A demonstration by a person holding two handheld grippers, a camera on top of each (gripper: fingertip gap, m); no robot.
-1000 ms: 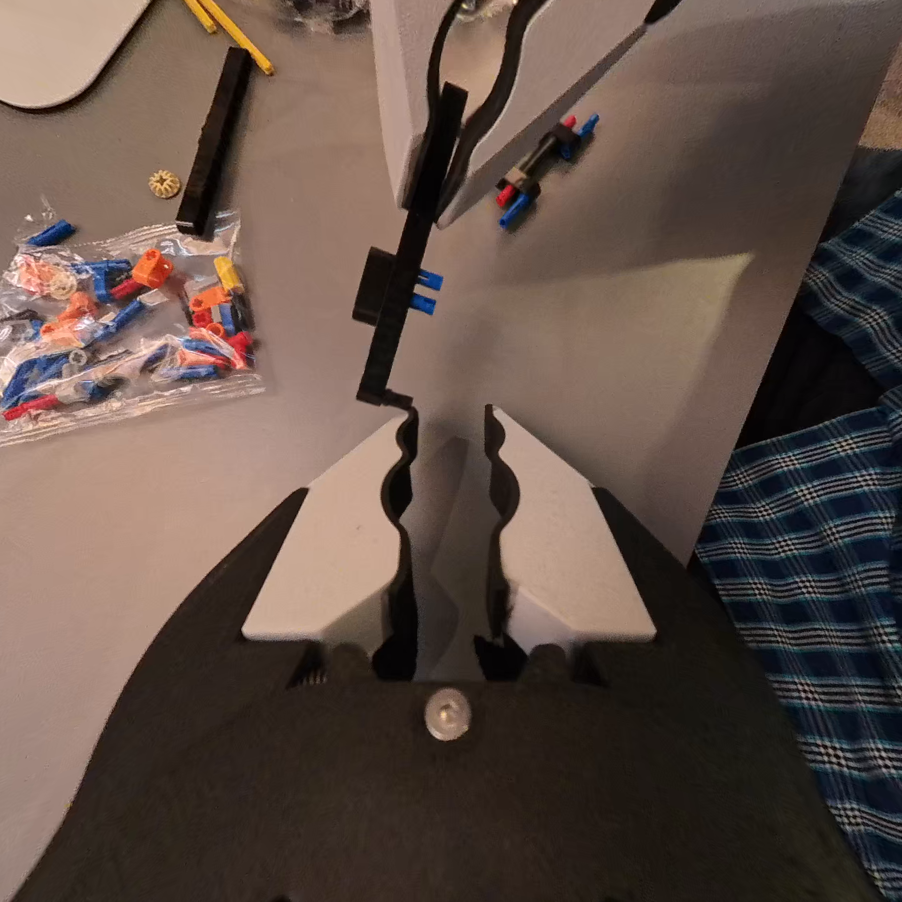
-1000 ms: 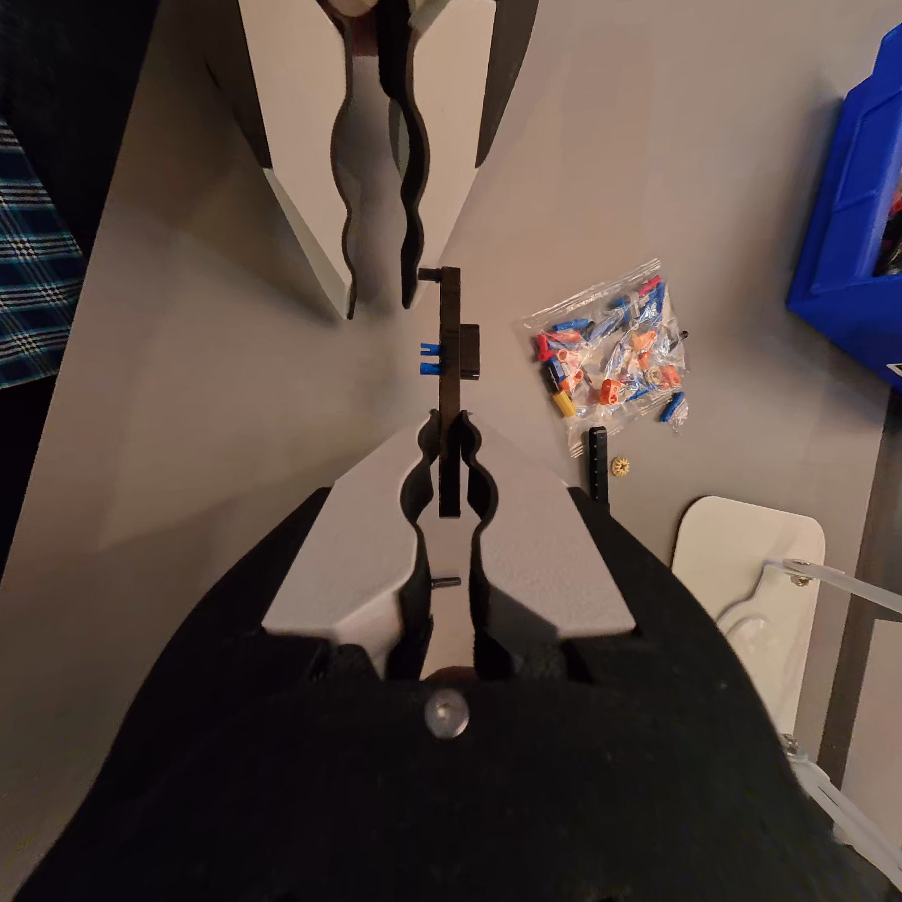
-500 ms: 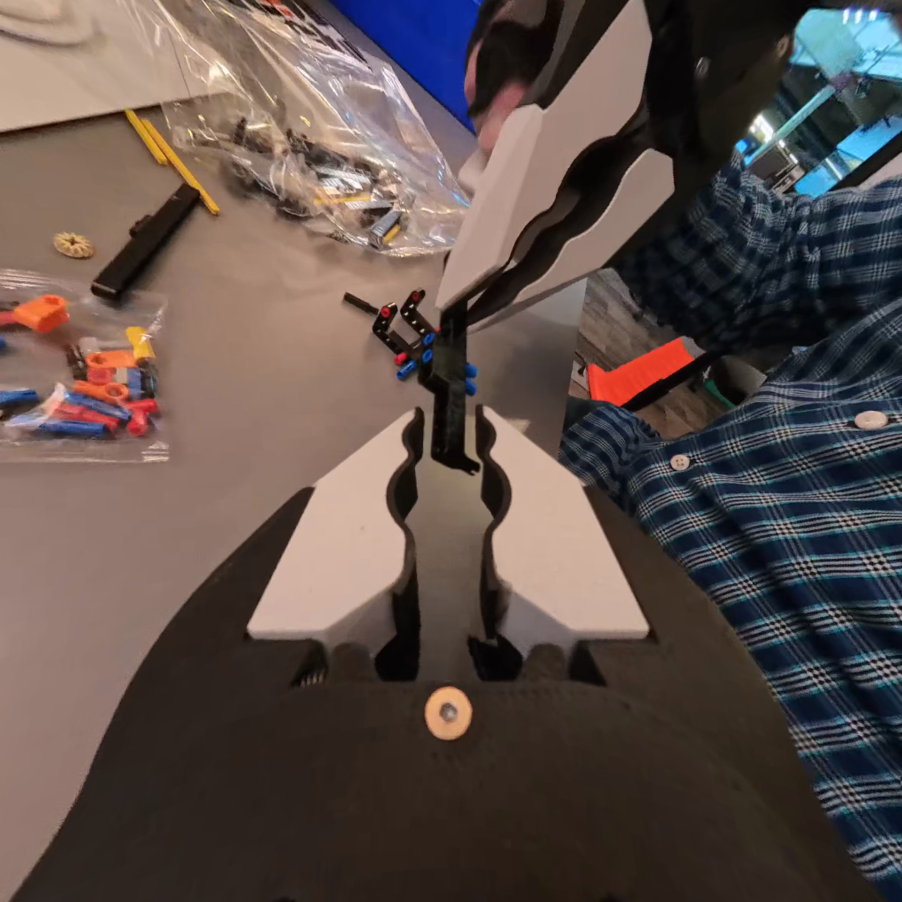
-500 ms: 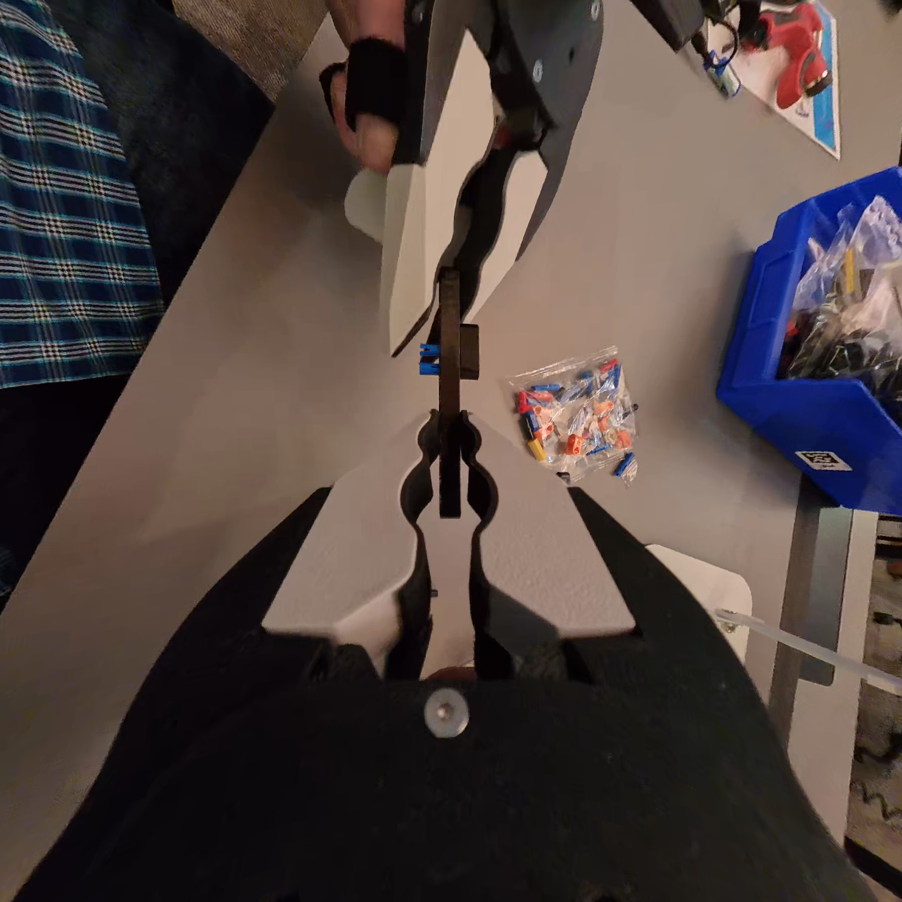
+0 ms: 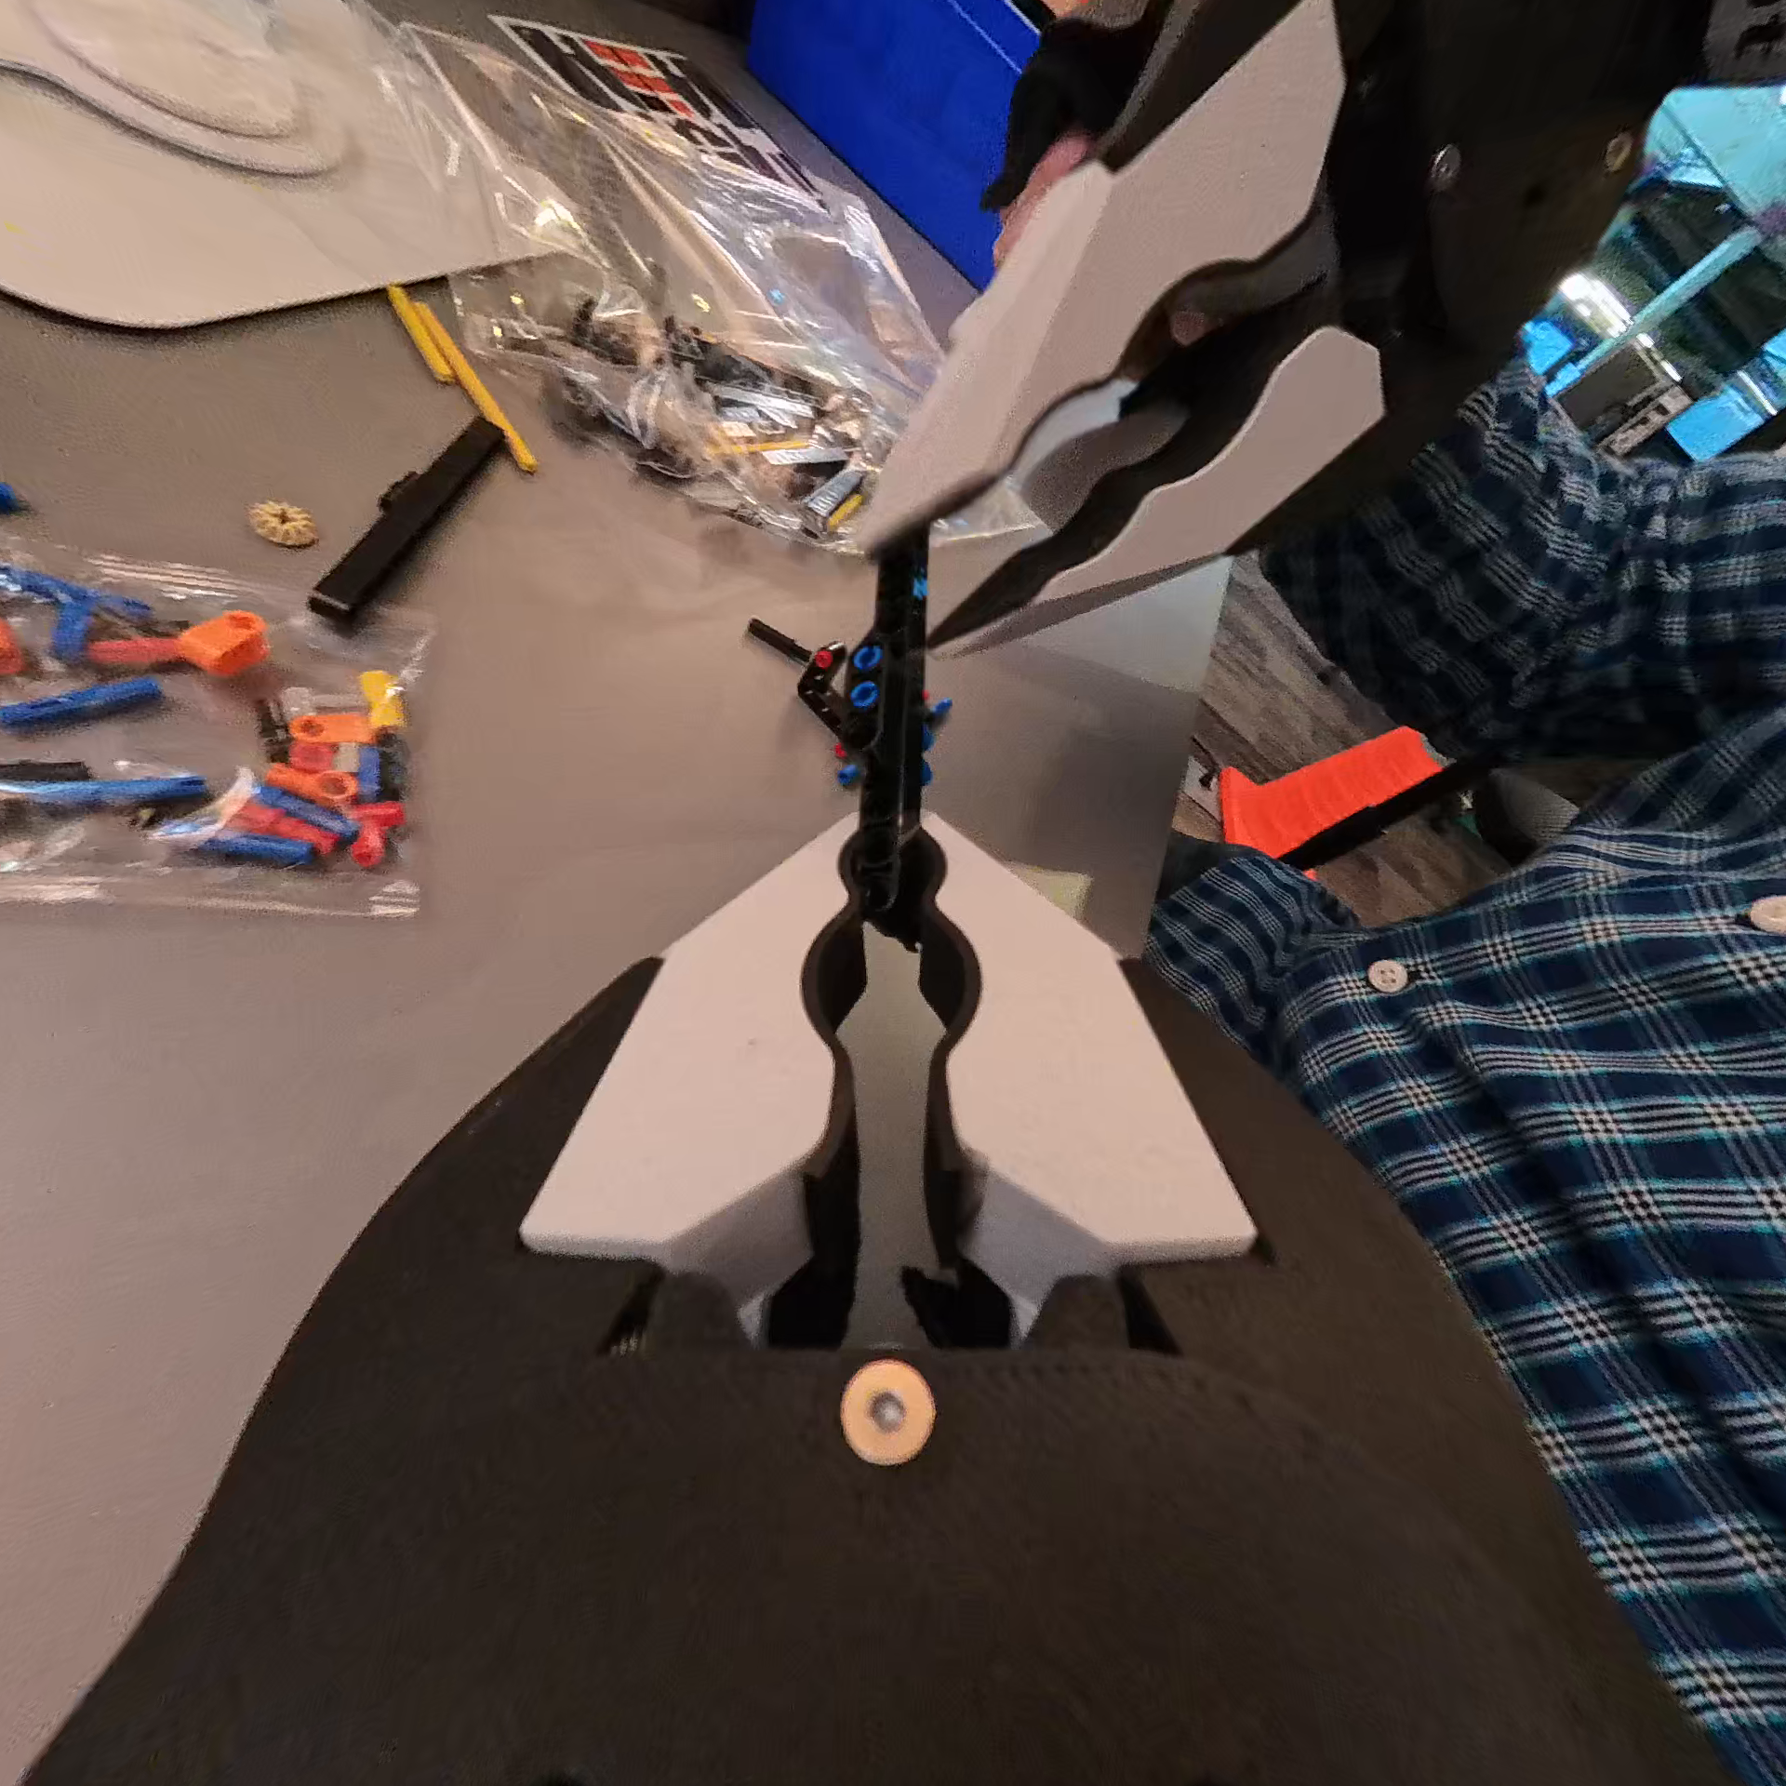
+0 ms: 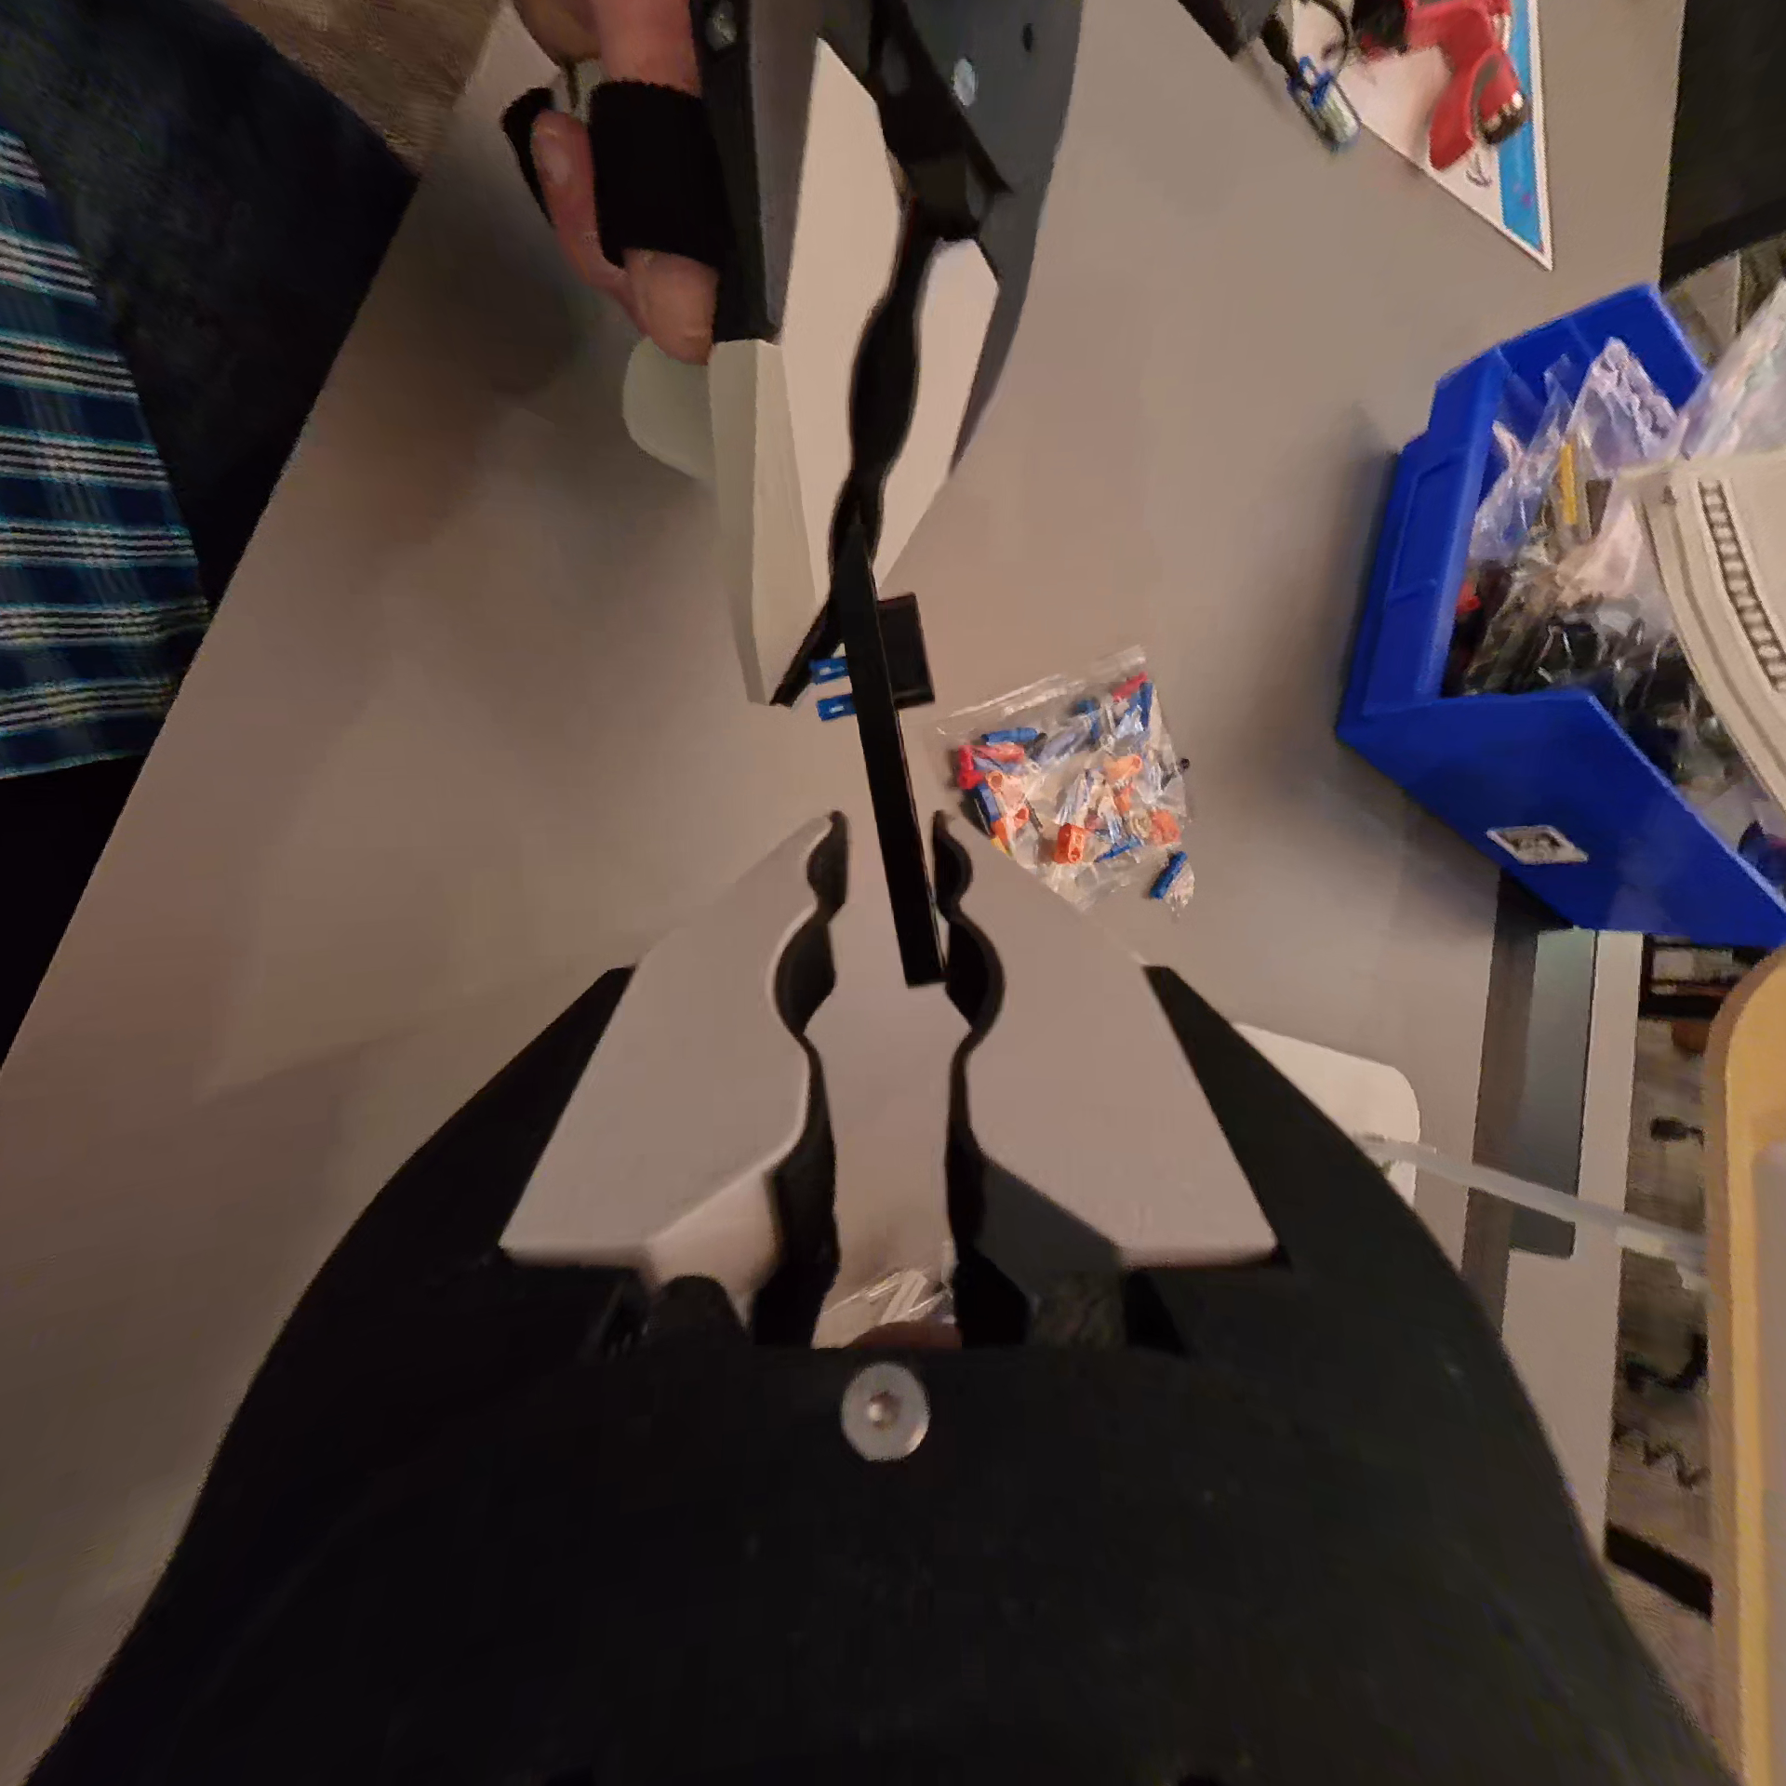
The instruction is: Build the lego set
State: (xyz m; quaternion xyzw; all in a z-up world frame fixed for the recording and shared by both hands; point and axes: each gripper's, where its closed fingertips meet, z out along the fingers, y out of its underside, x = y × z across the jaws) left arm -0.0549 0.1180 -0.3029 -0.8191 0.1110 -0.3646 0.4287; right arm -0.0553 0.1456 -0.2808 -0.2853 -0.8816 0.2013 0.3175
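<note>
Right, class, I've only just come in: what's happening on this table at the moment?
A person is building a Lego set with a hand-held gripper in each hand. The left gripper is shut on one end of a black Lego beam fitted with blue pins. The right gripper has its fingers apart around the other end, so the beam seems to be passing from one to the other. On the grey table lie a small bag of coloured pieces, a spare black beam and a blue bin of more bags.
</note>
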